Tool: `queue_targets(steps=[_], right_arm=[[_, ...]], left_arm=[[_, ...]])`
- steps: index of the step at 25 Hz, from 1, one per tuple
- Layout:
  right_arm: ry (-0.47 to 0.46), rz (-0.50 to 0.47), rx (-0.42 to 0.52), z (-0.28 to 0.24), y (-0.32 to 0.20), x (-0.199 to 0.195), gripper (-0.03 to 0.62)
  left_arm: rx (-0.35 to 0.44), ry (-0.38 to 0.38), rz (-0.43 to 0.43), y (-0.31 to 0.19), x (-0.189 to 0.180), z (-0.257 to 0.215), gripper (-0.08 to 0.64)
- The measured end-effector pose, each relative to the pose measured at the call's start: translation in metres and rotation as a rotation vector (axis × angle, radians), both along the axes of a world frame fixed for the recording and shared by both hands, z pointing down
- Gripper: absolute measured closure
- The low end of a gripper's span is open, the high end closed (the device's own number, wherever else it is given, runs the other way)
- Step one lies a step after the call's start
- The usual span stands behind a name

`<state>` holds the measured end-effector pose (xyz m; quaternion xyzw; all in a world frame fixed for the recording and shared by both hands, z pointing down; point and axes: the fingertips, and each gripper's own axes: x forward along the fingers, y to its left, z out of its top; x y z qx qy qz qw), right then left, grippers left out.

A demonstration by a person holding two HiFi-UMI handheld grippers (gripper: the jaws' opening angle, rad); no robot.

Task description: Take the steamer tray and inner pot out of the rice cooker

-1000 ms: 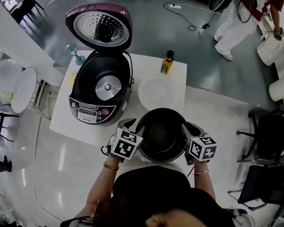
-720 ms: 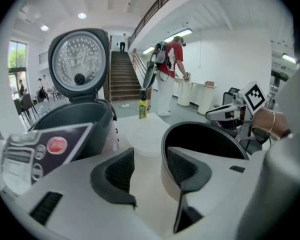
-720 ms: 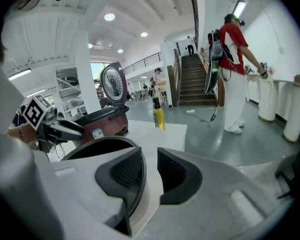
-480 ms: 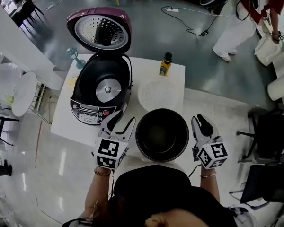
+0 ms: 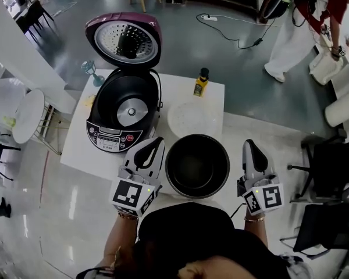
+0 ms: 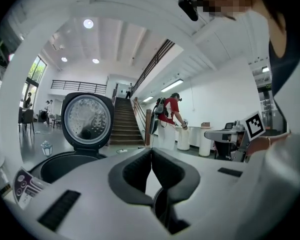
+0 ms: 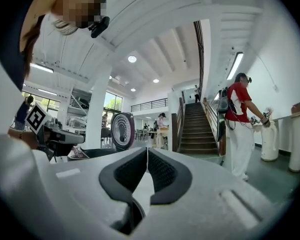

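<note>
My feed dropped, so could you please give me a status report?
Just closed, empty: left tongs and right tongs, flanking inner pot. Pot and steamer tray out on table. Nothing obstructing.

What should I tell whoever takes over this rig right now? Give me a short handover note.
Left gripper: jaws have just closed, nothing between them; it is held left of the inner pot.
Right gripper: jaws have also just closed, empty, right of the pot.
Inner pot: stands on the white table at its near edge, free of both grippers.
Steamer tray: lies on the table just behind the pot.
Rice cooker: lid up, cavity empty with the heating plate showing.
Done: tray and pot are both out.
Left: nothing for this task, as far as these views show.
</note>
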<state>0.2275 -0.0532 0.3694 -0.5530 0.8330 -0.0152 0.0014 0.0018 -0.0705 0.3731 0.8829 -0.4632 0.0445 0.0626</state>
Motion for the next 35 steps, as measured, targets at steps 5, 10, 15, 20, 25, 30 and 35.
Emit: queue_targets(steps=[5, 10, 15, 20, 25, 30, 35], right_arm=[[-0.007, -0.004, -0.011, 0.002, 0.006, -0.001, 0.586], [0.005, 0.009, -0.026, 0.006, 0.006, 0.000, 0.586], [0.010, 0.010, -0.036, 0.010, 0.009, 0.001, 0.586], [0.006, 0.010, -0.051, 0.015, 0.009, 0.000, 0.586], [0.013, 0.006, -0.057, 0.017, 0.008, -0.002, 0.586], [0.019, 0.000, -0.064, 0.020, 0.007, -0.003, 0.586], [0.022, 0.003, -0.076, 0.024, 0.008, -0.003, 0.586]], left_arm=[[-0.021, 0.011, -0.010, 0.002, -0.004, 0.005, 0.555], [-0.014, -0.001, -0.010, 0.001, -0.002, 0.004, 0.555], [-0.014, -0.037, -0.011, 0.002, 0.000, 0.012, 0.555], [-0.022, -0.047, -0.019, 0.001, -0.004, 0.016, 0.555], [-0.029, -0.058, -0.026, 0.000, -0.007, 0.021, 0.555], [-0.040, -0.074, -0.023, -0.001, -0.006, 0.026, 0.555], [-0.062, -0.091, -0.010, 0.000, -0.004, 0.032, 0.555]])
